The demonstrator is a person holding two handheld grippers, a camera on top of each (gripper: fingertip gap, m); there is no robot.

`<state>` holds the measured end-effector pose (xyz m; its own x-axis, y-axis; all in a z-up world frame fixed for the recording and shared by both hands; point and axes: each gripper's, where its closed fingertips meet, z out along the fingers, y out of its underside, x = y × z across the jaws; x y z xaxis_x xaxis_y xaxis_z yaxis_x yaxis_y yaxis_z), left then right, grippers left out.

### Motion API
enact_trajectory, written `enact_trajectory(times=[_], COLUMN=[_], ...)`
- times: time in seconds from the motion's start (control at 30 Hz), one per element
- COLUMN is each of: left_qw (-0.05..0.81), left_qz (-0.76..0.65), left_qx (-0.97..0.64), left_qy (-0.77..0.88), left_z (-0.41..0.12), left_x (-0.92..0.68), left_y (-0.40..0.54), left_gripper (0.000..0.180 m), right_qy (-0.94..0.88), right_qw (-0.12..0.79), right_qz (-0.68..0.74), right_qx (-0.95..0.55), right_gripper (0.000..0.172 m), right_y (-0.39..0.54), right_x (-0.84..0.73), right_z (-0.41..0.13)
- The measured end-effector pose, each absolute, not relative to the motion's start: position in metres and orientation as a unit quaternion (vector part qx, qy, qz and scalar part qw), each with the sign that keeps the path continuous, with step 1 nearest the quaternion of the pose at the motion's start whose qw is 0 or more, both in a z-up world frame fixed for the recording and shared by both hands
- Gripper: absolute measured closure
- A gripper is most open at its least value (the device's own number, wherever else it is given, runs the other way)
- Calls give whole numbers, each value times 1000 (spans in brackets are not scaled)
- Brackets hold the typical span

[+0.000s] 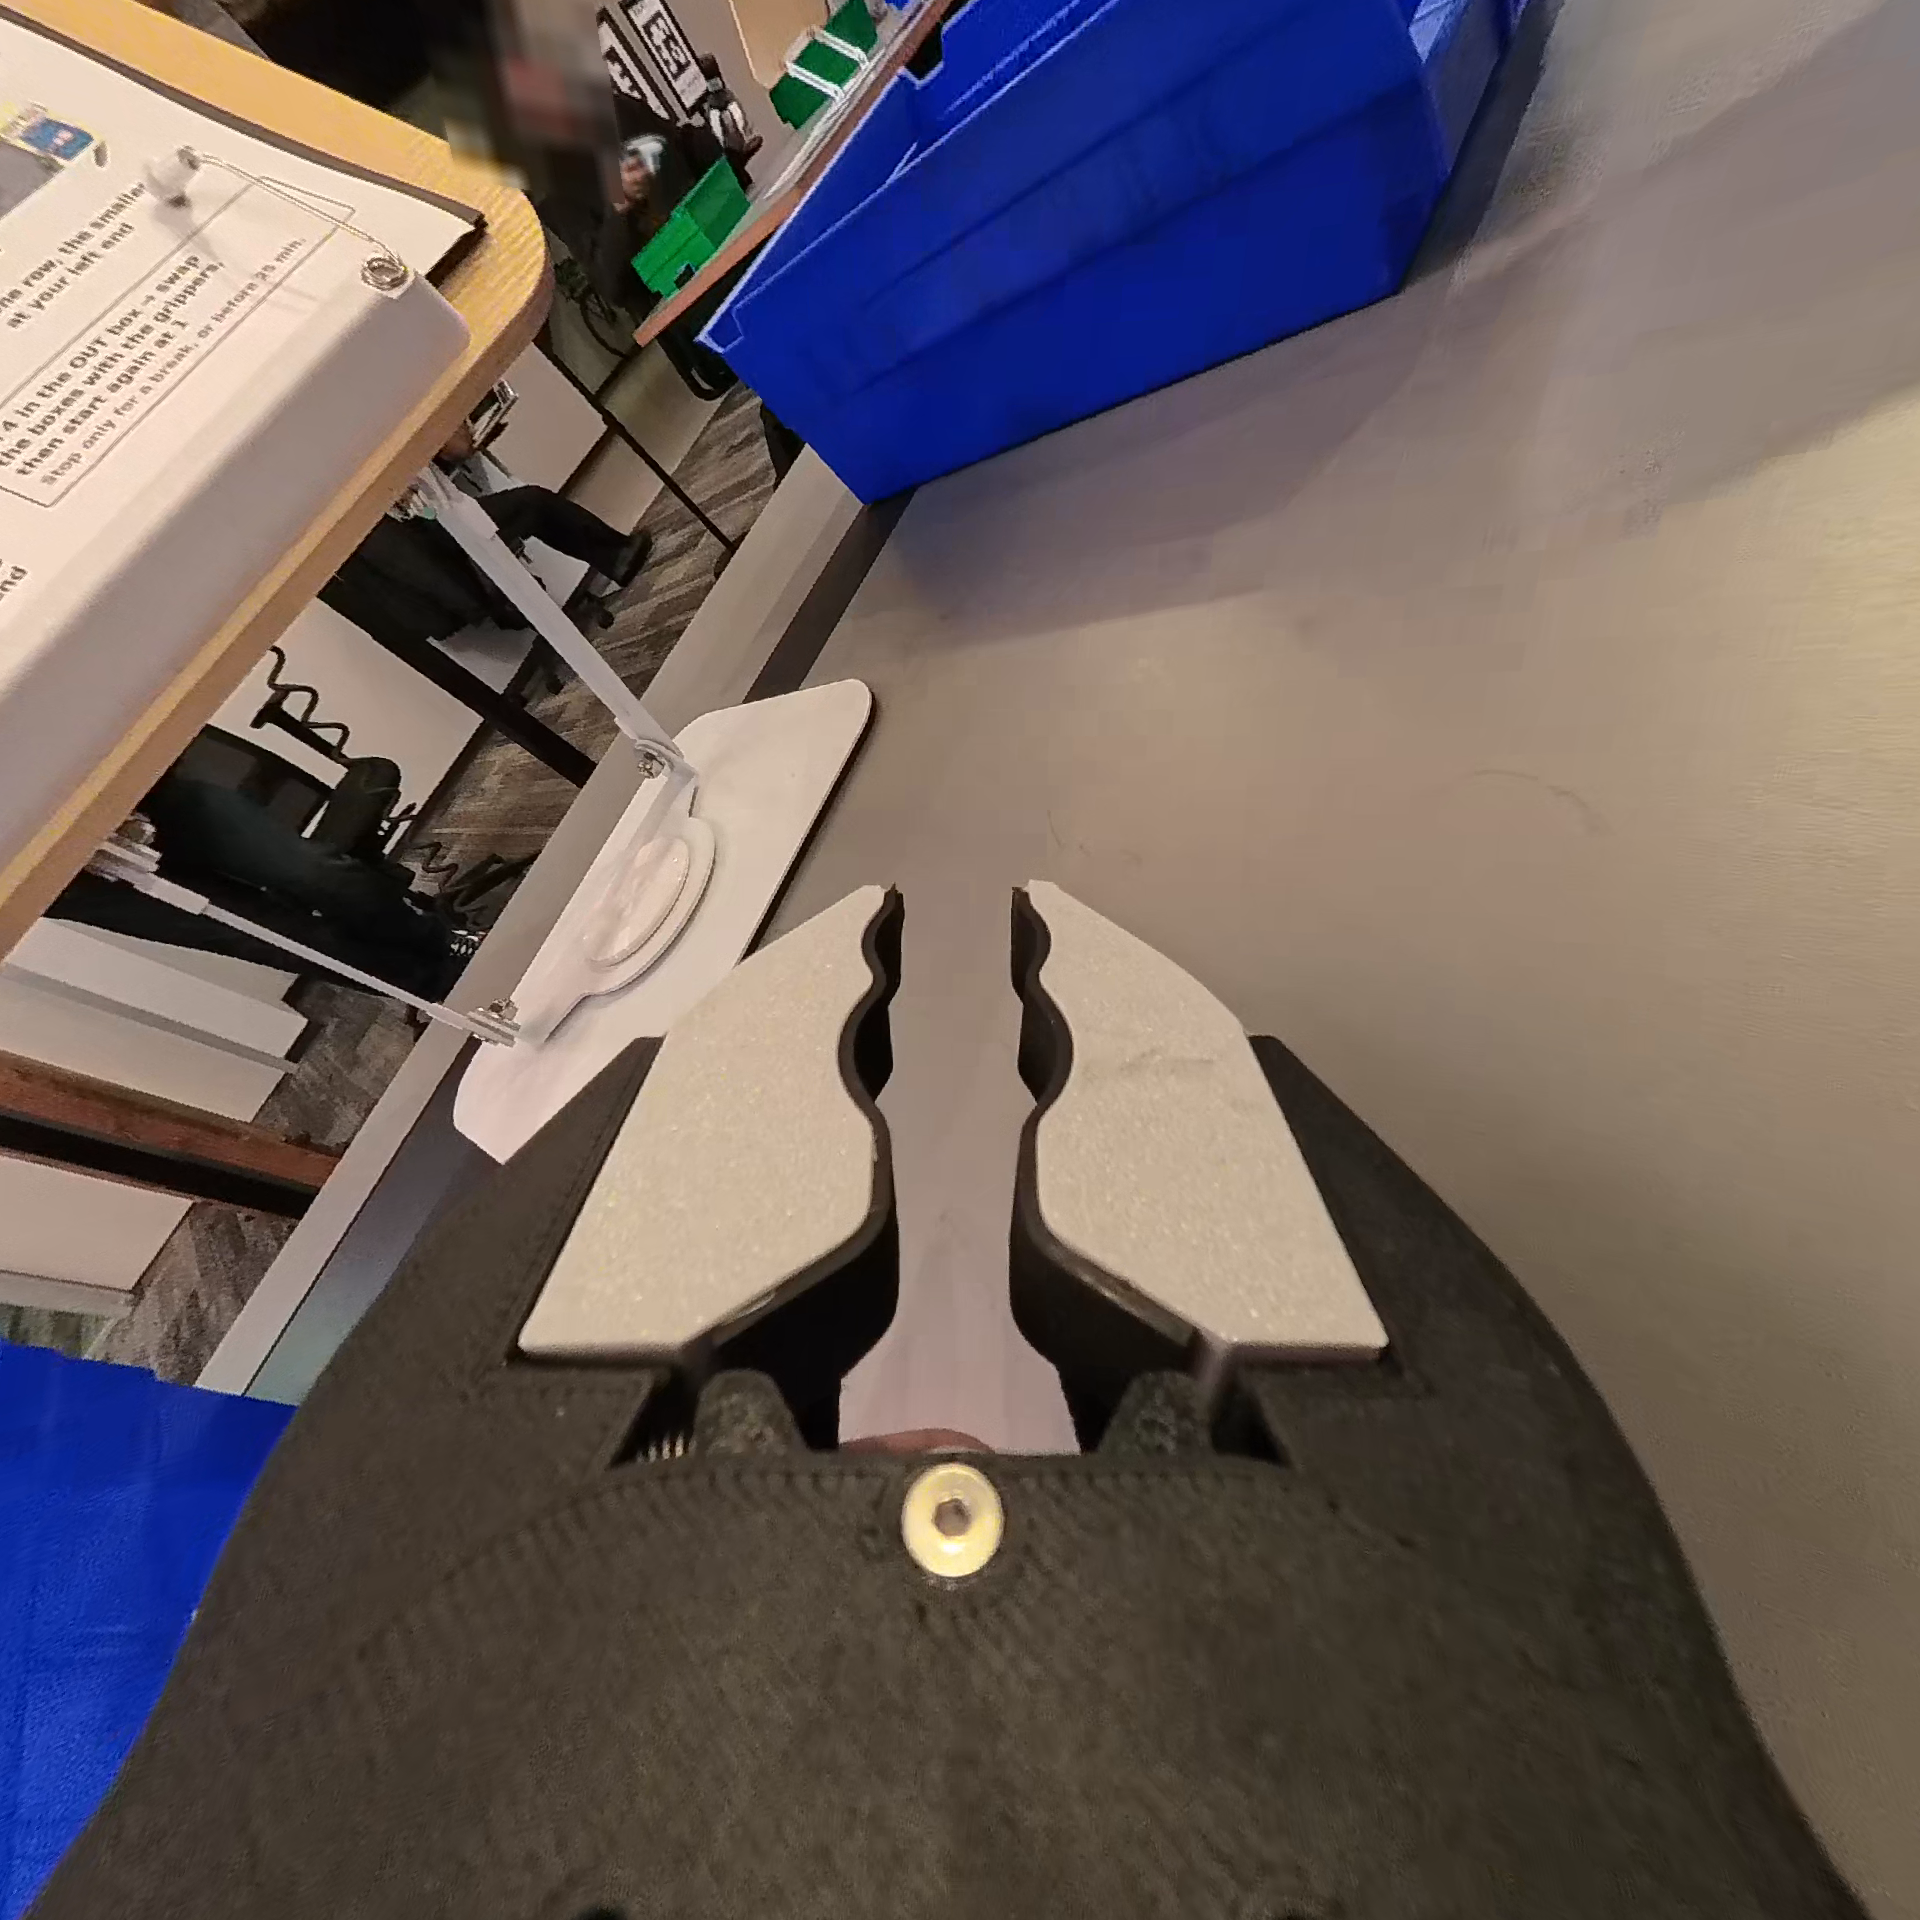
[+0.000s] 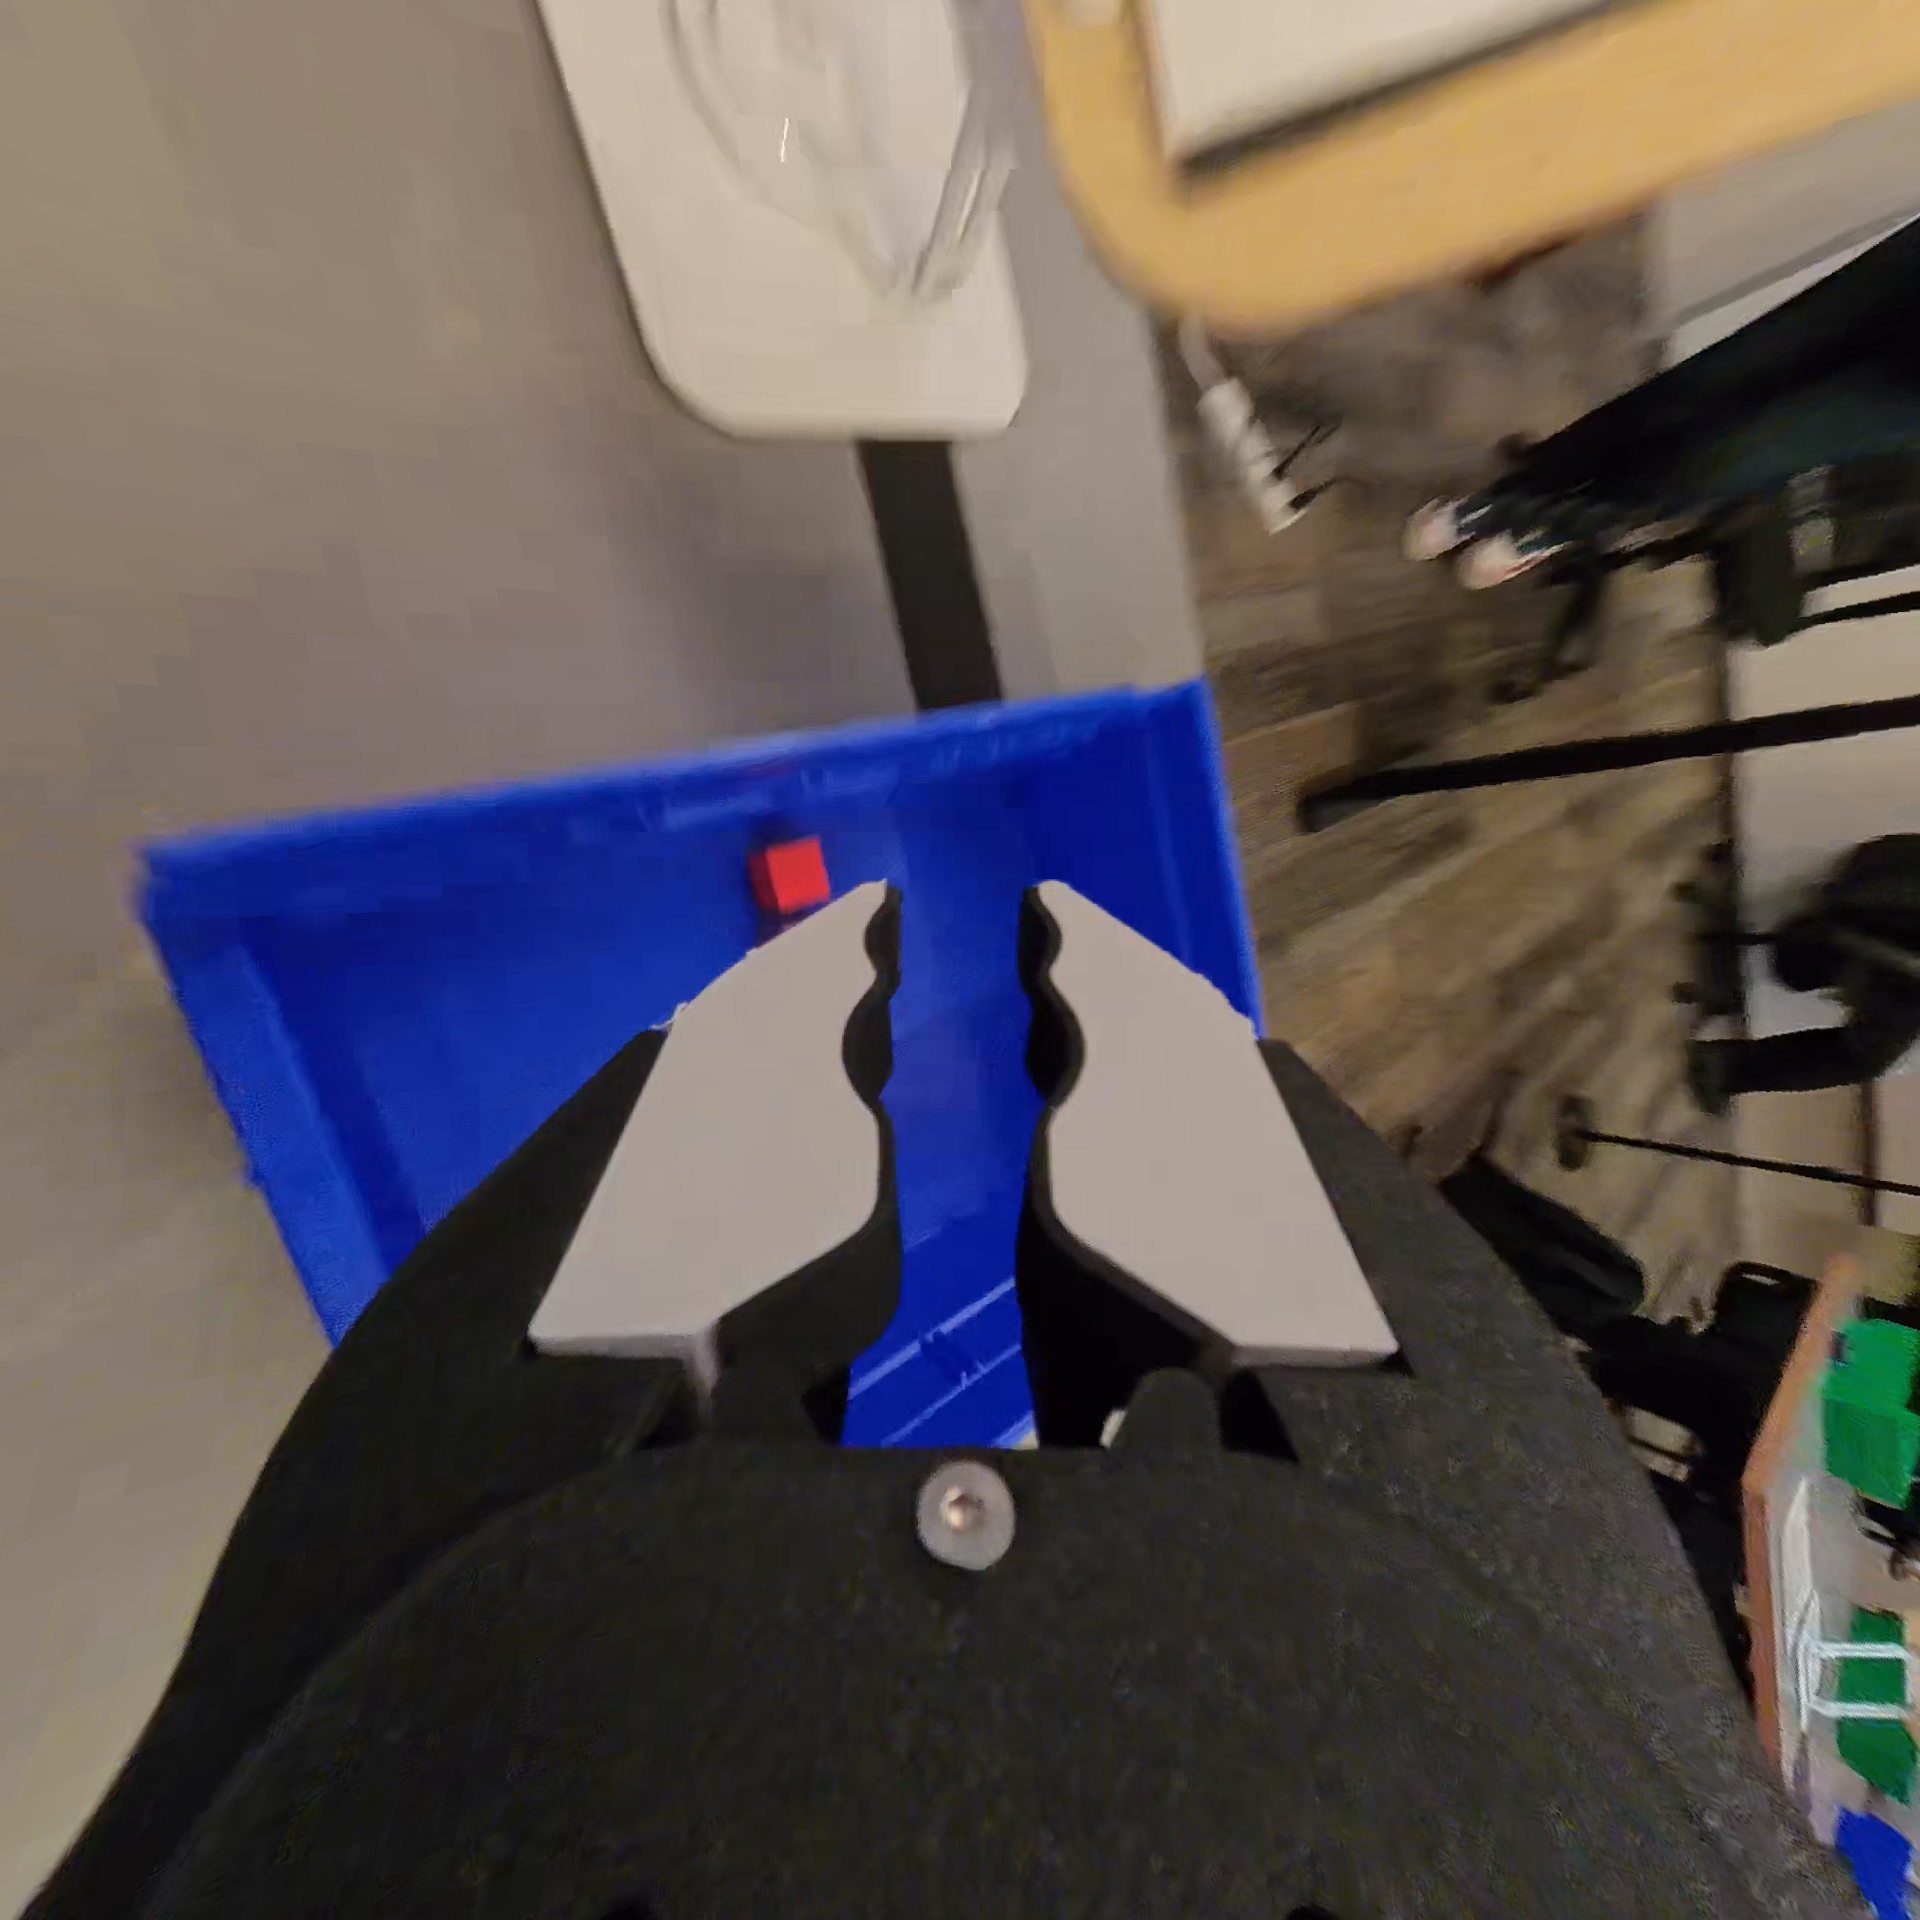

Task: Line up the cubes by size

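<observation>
Only in the right wrist view do we find a task piece: one red cube (image 2: 792, 875), lying inside a blue bin (image 2: 436, 997) close to its far wall. The left wrist view shows no cube; we log there grey bench (image 1: 1351, 831), a white stand base (image 1: 769, 769) at the bench edge, a tilted instruction board (image 1: 208, 343) on thin struts, and another blue bin (image 1: 1091, 260) farther back.

The left hand-held gripper (image 1: 954, 891) hangs over bare bench, jaws narrowly parted, nothing between them. The right hand-held gripper (image 2: 956, 889) points down into the bin, jaws likewise narrowly parted and bare; the cube sits just left of its left fingertip (image 2: 831, 935), outside the gap.

We cannot tell whether fingertip and cube touch: the right wrist view is motion-blurred, and the fingertip covers the cube's lower corner. The rest of the bin floor lies partly behind the fingers.
</observation>
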<state>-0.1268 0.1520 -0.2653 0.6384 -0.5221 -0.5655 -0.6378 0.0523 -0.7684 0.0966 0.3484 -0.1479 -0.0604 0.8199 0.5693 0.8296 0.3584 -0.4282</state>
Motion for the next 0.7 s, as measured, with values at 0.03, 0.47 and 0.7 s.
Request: enact_trajectory(times=[0.03, 0.47, 0.7], left_qw=[590, 597, 597], left_qz=[49, 42, 39], left_qx=[-686, -687, -688], left_qy=[422, 412, 412], left_z=[-265, -262, -261], left_x=[-127, -129, -130], left_y=[152, 152, 151], left_gripper=[161, 161, 161], right_qy=[-715, -558, -427], right_qw=[419, 537, 517], right_qz=[6, 341, 550], right_qx=[-560, -533, -499], right_gripper=[154, 172, 172], right_y=[331, 159, 159], right_x=[90, -65, -124], right_z=[-133, -137, -167])
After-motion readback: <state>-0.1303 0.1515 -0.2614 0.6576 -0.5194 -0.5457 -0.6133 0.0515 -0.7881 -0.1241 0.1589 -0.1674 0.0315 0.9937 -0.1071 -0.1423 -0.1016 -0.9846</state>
